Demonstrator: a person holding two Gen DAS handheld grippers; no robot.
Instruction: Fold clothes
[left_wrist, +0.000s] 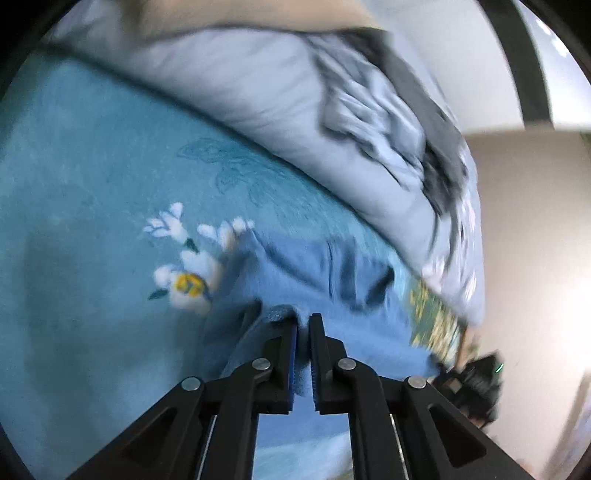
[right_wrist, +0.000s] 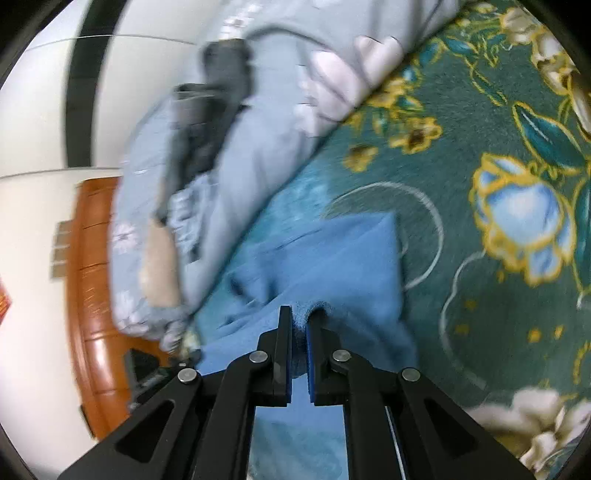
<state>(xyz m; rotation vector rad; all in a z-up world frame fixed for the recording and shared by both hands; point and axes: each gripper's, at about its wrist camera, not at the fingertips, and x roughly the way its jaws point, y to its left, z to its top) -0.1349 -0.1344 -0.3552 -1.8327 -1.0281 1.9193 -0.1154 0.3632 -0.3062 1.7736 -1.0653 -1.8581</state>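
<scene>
My left gripper (left_wrist: 303, 321) and right gripper (right_wrist: 299, 314) each pinch a fold of the blue garment (right_wrist: 332, 254), which drapes toward twelve o'clock over the floral blanket (right_wrist: 480, 295).

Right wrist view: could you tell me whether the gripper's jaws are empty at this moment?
No, the right gripper has its jaws closed on a bunched edge of the blue garment, which lies on the floral bedspread.

Plain mid-blue fleece garment (right_wrist: 332, 258), centre frame. Teal plush bed blanket (right_wrist: 461, 155) at right: yellow-outlined blue and cream flowers. Pale grey-blue quilt (left_wrist: 258, 96), upper frame, faint white floral print. Orange-brown glossy wooden headboard (right_wrist: 92, 295), lower left.
</scene>
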